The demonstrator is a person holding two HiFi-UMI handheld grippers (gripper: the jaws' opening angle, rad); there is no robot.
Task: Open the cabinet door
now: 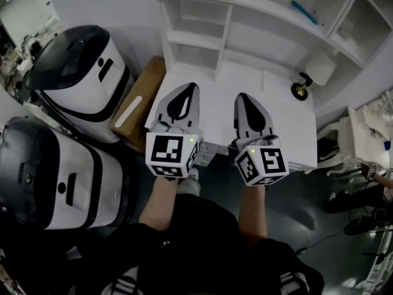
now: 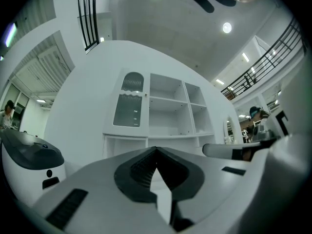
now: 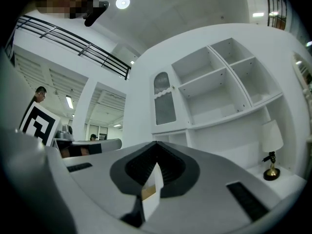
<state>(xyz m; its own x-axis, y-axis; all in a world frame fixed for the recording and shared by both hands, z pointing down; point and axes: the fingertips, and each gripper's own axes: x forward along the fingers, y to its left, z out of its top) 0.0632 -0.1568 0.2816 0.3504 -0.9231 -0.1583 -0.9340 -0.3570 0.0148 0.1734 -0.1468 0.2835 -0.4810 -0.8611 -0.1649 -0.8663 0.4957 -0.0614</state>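
While the person stands facing the white shelf unit, both forearms reach forward side by side, each hand carrying a gripper roughly level with its nose slightly raised.

Left gripper: jaws together, tips meeting, nothing between them. Its marker cube sits over the hand.

Right gripper: jaws likewise closed and empty, with its marker cube turned a little to the right.

The two grippers lie parallel and near each other, not touching, above the near edge of the white counter.

Cabinet door: an arched, glazed panel in the left column of the shelf unit. It appears shut and lies ahead of both grippers, touched by neither.

A table lamp with a brass base stands on the counter at the right. Two white-and-black machines and a cardboard box stand at the left.
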